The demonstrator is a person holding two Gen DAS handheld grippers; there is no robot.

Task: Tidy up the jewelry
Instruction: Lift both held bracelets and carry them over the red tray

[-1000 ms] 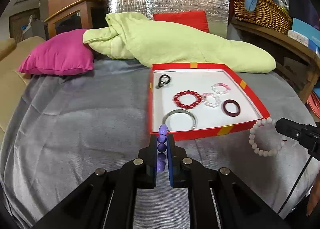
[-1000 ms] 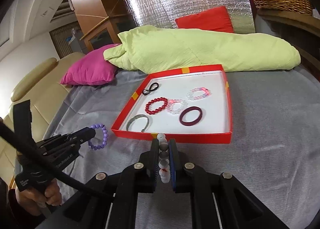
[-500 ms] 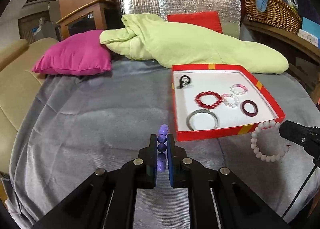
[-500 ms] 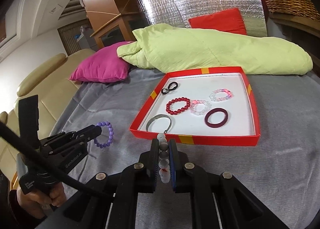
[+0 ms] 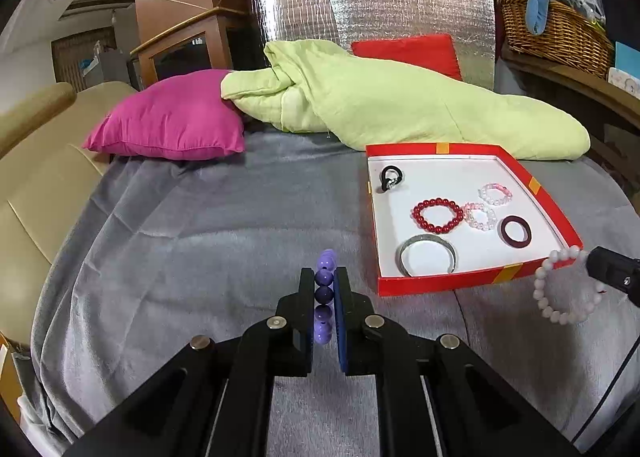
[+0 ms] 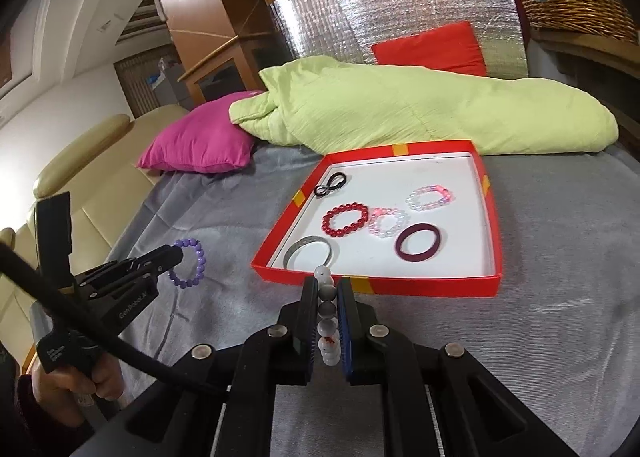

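Grey velvety cloth (image 5: 192,257) covers the whole work surface, with a magenta cushion (image 5: 168,121) and a crumpled pale-green quilt (image 5: 400,109) lying along its far edge at about 12 o'clock. From my left wrist camera, the left gripper (image 5: 324,285) is clenched on a purple beaded bracelet (image 5: 324,297), the beads stacked edge-on between its two black fingers and held above the cloth. A shallow red cardboard tray with a white floor (image 5: 440,283) sits at roughly 2 o'clock from that gripper, resting flat on the cloth.

Inside the tray I count a black looped hair tie (image 5: 390,179) at the far left corner, a red beaded bracelet (image 5: 437,215) mid-floor, a clear pinkish beaded bracelet (image 5: 480,216) touching it, a second pale pink beaded bracelet (image 5: 496,194) just beyond, a dark maroon bangle (image 5: 516,231) and a silver open cuff (image 5: 426,259) nearest the front wall.

My right gripper (image 6: 328,297) is likewise clamped, on a white beaded bracelet (image 6: 328,321) (a small red mark shows on one bead), hovering just in front of the tray's near wall. In that view the purple bracelet hangs at 9 o'clock, well apart from the tray.
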